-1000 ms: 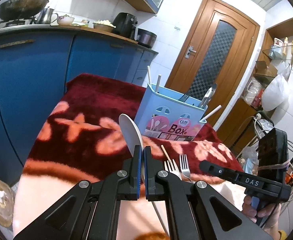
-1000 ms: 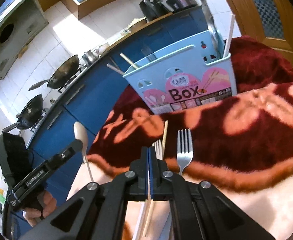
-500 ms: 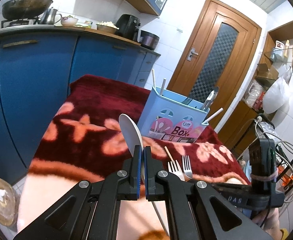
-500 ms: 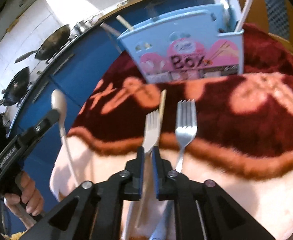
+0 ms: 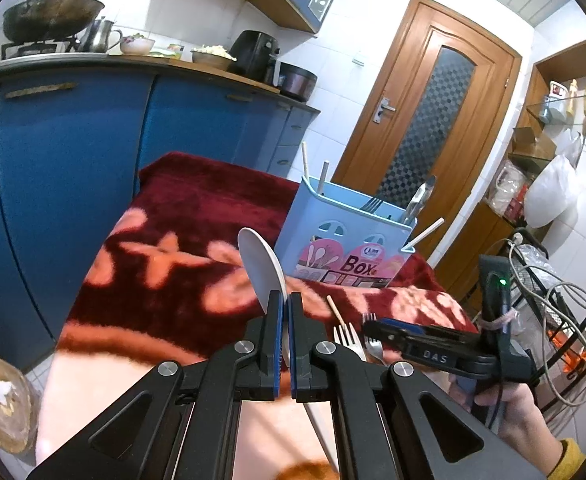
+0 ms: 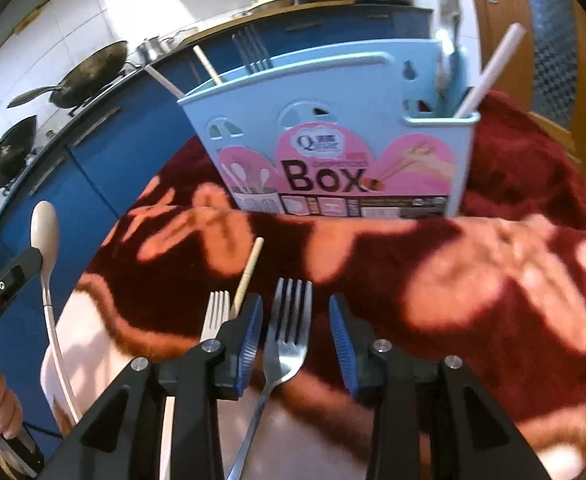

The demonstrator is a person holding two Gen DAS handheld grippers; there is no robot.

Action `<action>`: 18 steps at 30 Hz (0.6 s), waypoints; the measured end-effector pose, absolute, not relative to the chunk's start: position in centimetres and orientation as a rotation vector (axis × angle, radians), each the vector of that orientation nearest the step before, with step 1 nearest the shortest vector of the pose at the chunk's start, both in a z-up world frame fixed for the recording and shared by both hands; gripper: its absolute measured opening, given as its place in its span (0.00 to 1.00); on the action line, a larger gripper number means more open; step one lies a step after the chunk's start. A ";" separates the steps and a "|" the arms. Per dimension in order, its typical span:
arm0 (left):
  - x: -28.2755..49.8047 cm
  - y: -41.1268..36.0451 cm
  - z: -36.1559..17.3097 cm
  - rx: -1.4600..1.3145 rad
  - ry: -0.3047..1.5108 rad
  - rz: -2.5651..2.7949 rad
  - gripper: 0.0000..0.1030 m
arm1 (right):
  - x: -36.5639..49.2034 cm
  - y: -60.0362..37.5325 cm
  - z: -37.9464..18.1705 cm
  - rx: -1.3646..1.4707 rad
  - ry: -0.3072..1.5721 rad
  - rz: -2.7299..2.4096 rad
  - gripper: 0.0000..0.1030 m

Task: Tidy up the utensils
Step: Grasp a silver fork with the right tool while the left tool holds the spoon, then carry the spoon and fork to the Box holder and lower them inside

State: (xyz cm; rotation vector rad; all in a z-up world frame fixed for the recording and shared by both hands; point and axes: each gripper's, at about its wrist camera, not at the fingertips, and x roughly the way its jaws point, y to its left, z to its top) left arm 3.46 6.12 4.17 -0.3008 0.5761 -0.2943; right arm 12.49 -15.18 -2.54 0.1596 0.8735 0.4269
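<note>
The steel fork [image 6: 283, 344] lies on the red and peach blanket [image 6: 493, 280], its tines pointing toward the utensil box [image 6: 341, 148], and sits between the blue pads of the right gripper [image 6: 295, 344], whose jaws are opening and do not press on it. Just to its left lie a second, paler fork [image 6: 215, 316] and one wooden chopstick [image 6: 247, 274]: two forks and one chopstick loose on the blanket. The light blue box stands farther back on the blanket; its pink label reads "Box" in large dark letters, and the smaller print is too blurred to read. Inside it stand one dark fork, two sticks at the left, tongs and a white straw at the right.

The left gripper [image 5: 285, 308] is clamped on a white spoon [image 5: 263, 266], held above the blanket. Only the left view shows the lettering "DAS" on the side of the right gripper [image 5: 377, 330]. Only the right view shows the spoon's long handle and two woks [image 6: 89, 76] on the bench [image 6: 93, 120].
</note>
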 end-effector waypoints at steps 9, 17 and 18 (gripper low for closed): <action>3.6 5.5 4.6 -0.291 0.560 -0.312 0.02 | 11.8 -17.1 -2.0 0.258 0.822 0.472 0.11; 3.3 4.4 5.9 -0.274 0.483 -0.318 0.02 | 7.6 -18.1 1.8 0.237 0.618 0.435 0.03; 3.3 4.2 6.2 -0.271 0.468 -0.318 0.02 | 7.2 -18.2 2.2 0.232 0.600 0.429 0.03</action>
